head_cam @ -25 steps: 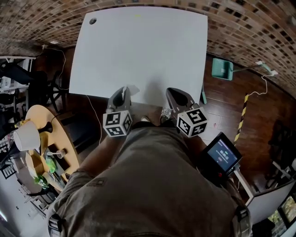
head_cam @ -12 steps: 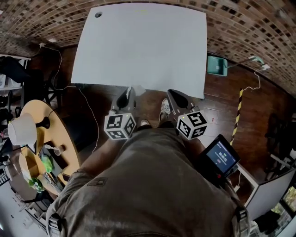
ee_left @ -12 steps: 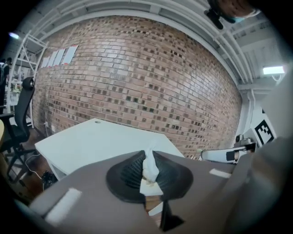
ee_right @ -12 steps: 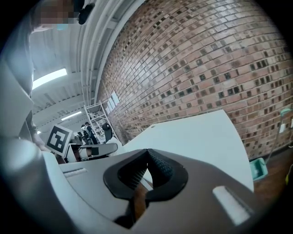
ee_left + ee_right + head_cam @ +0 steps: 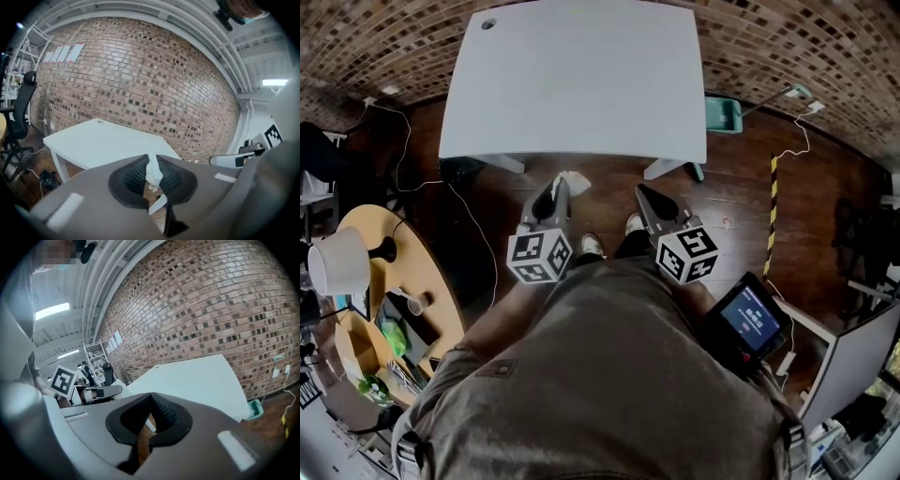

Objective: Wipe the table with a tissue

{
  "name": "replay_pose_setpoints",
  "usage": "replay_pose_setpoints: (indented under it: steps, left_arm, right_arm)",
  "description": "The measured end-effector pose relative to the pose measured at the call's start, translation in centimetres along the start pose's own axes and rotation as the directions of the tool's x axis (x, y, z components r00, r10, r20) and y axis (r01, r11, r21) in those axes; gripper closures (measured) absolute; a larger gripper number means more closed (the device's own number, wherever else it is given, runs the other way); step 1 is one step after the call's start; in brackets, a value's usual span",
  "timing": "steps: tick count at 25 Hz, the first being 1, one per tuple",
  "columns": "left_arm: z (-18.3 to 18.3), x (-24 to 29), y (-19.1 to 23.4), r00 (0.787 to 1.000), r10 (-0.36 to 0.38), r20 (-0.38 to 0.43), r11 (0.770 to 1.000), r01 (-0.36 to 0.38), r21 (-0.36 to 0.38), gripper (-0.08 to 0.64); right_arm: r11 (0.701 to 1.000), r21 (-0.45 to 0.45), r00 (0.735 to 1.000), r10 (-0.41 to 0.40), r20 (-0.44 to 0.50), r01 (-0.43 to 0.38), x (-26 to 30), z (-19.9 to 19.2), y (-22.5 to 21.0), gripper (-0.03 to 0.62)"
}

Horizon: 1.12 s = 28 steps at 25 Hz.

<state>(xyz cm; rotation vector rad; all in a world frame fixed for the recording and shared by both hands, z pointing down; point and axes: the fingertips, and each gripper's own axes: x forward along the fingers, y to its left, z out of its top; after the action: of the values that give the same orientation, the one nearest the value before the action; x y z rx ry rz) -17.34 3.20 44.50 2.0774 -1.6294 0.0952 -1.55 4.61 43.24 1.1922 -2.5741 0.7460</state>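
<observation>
The white table (image 5: 581,84) stands ahead, its top bare. My left gripper (image 5: 555,190) hangs over the wooden floor, short of the table's near edge, and is shut on a crumpled white tissue (image 5: 574,180). In the left gripper view the tissue (image 5: 153,172) sticks up from between the closed jaws, with the table (image 5: 93,140) beyond. My right gripper (image 5: 648,199) is level with the left one, also over the floor, shut with nothing in it. In the right gripper view the gripper (image 5: 151,401) has its tips touching, and the table (image 5: 197,380) lies in front.
A round wooden side table (image 5: 389,286) with a lamp and cups stands at the left. A teal bin (image 5: 722,113) sits by the table's right end, near cables and a yellow-black floor stripe (image 5: 772,202). A brick wall (image 5: 140,84) is behind. An office chair (image 5: 18,117) stands left.
The table has drawn away toward the top of the head view. Both grippers, whose tips were at its near edge, are now over the floor. The tissue stays in the left gripper.
</observation>
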Motion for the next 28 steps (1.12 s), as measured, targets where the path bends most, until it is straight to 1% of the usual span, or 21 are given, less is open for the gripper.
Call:
replay_pose_setpoints:
  steps: [3,6,9,13,18,28]
  left_arm:
    - [0.7,-0.5,-0.7,1.000,0.010,0.017,1.000,-0.010,0.008,0.532]
    - [1.4,-0.8,-1.3,0.999,0.025,0.032,1.000,-0.025,0.015,0.532]
    - [1.6,-1.0,-2.6,0.999,0.024,0.038,0.999,-0.025,0.026,0.532]
    - [1.6,-0.9,-4.1,0.999,0.020,0.042,0.999,-0.021,0.029,0.532]
    - [0.9,-1.2,-5.4,0.999,0.008,0.042,0.999,-0.010,0.034,0.532]
    - [0.2,-0.9,-5.5,0.999,0.007,0.031,0.999,-0.008,0.034,0.532]
  right_arm:
    - [1.000,-0.003,1.000,0.020,0.009,-0.020,-0.6,0.4,0.1,0.580]
    - [0.999,-0.025,0.999,0.046,0.025,-0.046,-0.9,1.3,0.2,0.580]
    - [0.997,-0.039,0.997,0.064,0.041,-0.062,-1.7,2.1,-0.1,0.580]
    - [0.998,-0.026,0.997,0.063,0.050,-0.061,-2.5,2.1,-1.0,0.580]
    - [0.997,-0.023,0.996,0.070,0.056,-0.069,-3.5,1.7,-1.2,0.580]
    - [0.998,-0.016,0.997,0.062,0.045,-0.061,-3.8,0.7,-1.4,0.580]
